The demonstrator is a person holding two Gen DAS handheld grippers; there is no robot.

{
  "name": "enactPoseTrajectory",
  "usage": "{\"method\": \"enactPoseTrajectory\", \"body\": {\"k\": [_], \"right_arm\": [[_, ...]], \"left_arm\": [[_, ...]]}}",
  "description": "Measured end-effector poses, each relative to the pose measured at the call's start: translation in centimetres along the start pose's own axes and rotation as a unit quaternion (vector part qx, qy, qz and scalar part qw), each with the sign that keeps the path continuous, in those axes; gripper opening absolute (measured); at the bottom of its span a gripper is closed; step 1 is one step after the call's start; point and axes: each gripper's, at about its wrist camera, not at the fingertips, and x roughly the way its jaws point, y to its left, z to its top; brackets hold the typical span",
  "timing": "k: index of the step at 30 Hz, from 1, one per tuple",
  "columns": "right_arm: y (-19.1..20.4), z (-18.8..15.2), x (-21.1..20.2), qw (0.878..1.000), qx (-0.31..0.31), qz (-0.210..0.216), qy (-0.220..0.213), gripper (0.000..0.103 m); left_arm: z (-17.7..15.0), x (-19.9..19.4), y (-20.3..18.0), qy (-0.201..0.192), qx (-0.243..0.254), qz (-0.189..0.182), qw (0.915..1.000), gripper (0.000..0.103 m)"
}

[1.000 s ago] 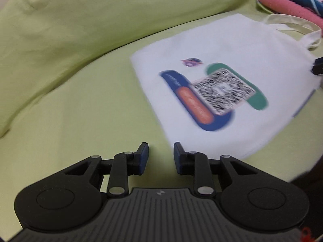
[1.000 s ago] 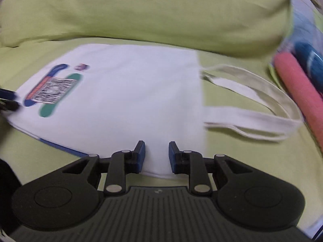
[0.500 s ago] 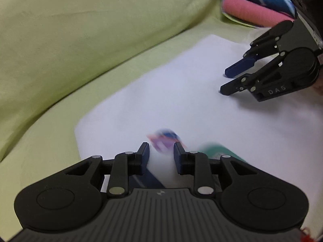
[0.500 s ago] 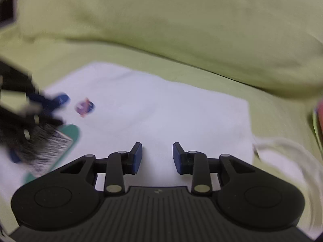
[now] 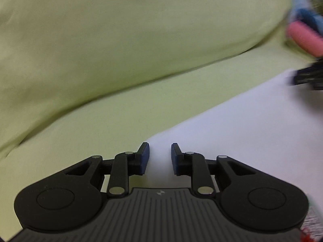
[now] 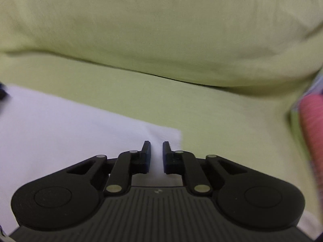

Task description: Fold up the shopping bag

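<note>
The white shopping bag (image 5: 252,133) lies flat on the green sheet. In the left wrist view my left gripper (image 5: 160,155) hovers over its far left corner, jaws apart, with only white cloth showing in the gap. In the right wrist view the bag (image 6: 60,125) fills the lower left, and my right gripper (image 6: 157,153) sits just inside its far right corner. Its jaws are closing to a narrow gap; white cloth shows between them, not visibly pinched. The right gripper (image 5: 308,76) appears as a dark blur at the left view's right edge. The bag's handles and print are out of view.
A large green cushion (image 6: 161,30) rises just beyond the bag's far edge, also filling the left wrist view (image 5: 121,40). A pink roll (image 6: 313,125) and blue fabric (image 5: 308,20) lie off to the right. Bare green sheet (image 5: 80,131) lies left of the bag.
Both grippers have travelled across the bag to its far edge; the printed patch and handles have dropped out of view. The right jaws stand narrower than half a second ago.
</note>
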Motion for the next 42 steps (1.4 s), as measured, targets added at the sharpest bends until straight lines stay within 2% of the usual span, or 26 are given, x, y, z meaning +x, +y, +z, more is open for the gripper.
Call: {"method": "enactPoseTrajectory", "body": {"k": [1, 2, 3, 5, 7, 10, 11, 12, 13, 14, 16, 18, 19, 21, 23, 25, 28, 30, 32, 35, 36, 39, 40, 42], "right_arm": [[0.5, 0.6, -0.8, 0.999, 0.010, 0.031, -0.018, 0.016], [1.1, 1.2, -1.6, 0.997, 0.020, 0.065, -0.038, 0.016], [2.3, 1.8, -1.8, 0.995, 0.013, 0.090, -0.046, 0.021], [5.1, 2.5, -0.8, 0.994, -0.030, 0.103, -0.034, 0.021], [6.2, 2.5, 1.1, 0.994, -0.047, 0.094, -0.020, 0.021], [4.2, 2.2, 2.5, 0.998, -0.013, 0.054, -0.009, 0.027], [3.0, 2.1, 2.6, 0.999, 0.005, 0.049, -0.001, 0.028], [1.7, 2.1, 2.7, 0.999, 0.024, 0.045, 0.007, 0.023], [1.1, 1.9, 2.4, 0.999, 0.016, 0.039, 0.013, 0.019], [1.1, 1.6, 1.7, 0.999, -0.001, 0.029, 0.019, 0.018], [1.3, 0.8, 0.0, 0.999, -0.030, -0.017, 0.028, 0.020], [1.4, -0.5, -3.1, 1.000, -0.015, 0.005, 0.010, 0.023], [1.4, -1.6, -5.1, 0.999, 0.002, 0.040, -0.004, 0.023], [2.5, -4.4, -8.7, 0.995, 0.004, 0.099, -0.016, 0.020], [4.0, -7.5, -11.4, 0.992, -0.019, 0.122, -0.010, 0.020], [4.8, -10.9, -13.6, 0.994, -0.027, 0.105, -0.022, 0.023], [3.4, -14.6, -17.0, 0.995, 0.017, 0.096, -0.015, 0.023], [2.9, -16.3, -18.4, 0.996, 0.020, 0.091, -0.012, 0.023], [2.5, -17.5, -19.6, 0.996, 0.006, 0.083, -0.020, 0.023], [3.2, -17.0, -19.5, 0.998, 0.007, 0.065, -0.010, 0.023], [3.2, -16.6, -19.6, 0.998, 0.014, 0.059, 0.001, 0.023], [3.0, -16.1, -21.5, 0.998, 0.031, 0.051, 0.021, 0.025], [3.0, -16.0, -22.3, 0.998, 0.039, 0.054, 0.019, 0.027], [2.7, -16.1, -24.3, 0.995, 0.066, 0.068, 0.005, 0.040]], "left_arm": [[0.2, 0.2, -0.8, 0.002, 0.014, -0.007, 0.9999, 0.035], [0.2, 0.8, -1.5, 0.011, 0.028, -0.007, 0.9995, 0.035], [0.2, 1.5, -2.2, 0.021, 0.042, -0.007, 0.9989, 0.036], [0.1, 2.5, -3.0, 0.029, 0.057, -0.003, 0.9980, 0.038], [-0.2, 3.1, -1.3, 0.034, 0.013, 0.014, 0.9992, 0.041], [-1.3, 3.0, 1.8, 0.058, -0.035, 0.081, 0.9944, 0.041], [-1.8, 2.4, 2.3, 0.065, -0.034, 0.087, 0.9935, 0.041], [-2.0, 1.4, 2.3, 0.069, -0.025, 0.091, 0.9931, 0.040], [-2.0, 0.3, 2.0, 0.072, -0.012, 0.097, 0.9926, 0.033], [-2.0, -1.0, 1.5, 0.066, -0.004, 0.095, 0.9933, 0.032], [-2.1, -4.6, -0.4, 0.028, -0.002, 0.058, 0.9979, 0.032], [-2.9, -7.5, -3.1, 0.004, 0.013, 0.003, 0.9999, 0.034], [-3.7, -8.6, -4.8, 0.004, 0.033, -0.019, 0.9993, 0.038], [-6.0, -9.5, -7.9, 0.033, 0.078, -0.044, 0.9955, 0.038], [-9.0, -10.0, -9.6, 0.075, 0.098, -0.043, 0.9915, 0.028], [-11.4, -11.7, -9.6, 0.072, 0.080, -0.034, 0.9936, 0.023], [-13.6, -13.8, -9.0, 0.102, 0.044, -0.019, 0.9936, 0.023], [-13.6, -13.7, -8.4, 0.113, 0.032, 0.005, 0.9930, 0.023], [-13.2, -14.0, -8.8, 0.127, 0.015, 0.028, 0.9913, 0.023], [-13.1, -14.4, -9.2, 0.155, -0.023, 0.074, 0.9848, 0.023], [-12.7, -15.0, -9.3, 0.145, -0.041, 0.078, 0.9855, 0.023], [-11.5, -18.1, -9.3, 0.083, -0.106, 0.042, 0.9899, 0.032], [-11.1, -19.0, -9.1, 0.065, -0.127, 0.029, 0.9894, 0.032], [-10.4, -20.3, -8.3, 0.040, -0.154, 0.011, 0.9872, 0.034]]}}
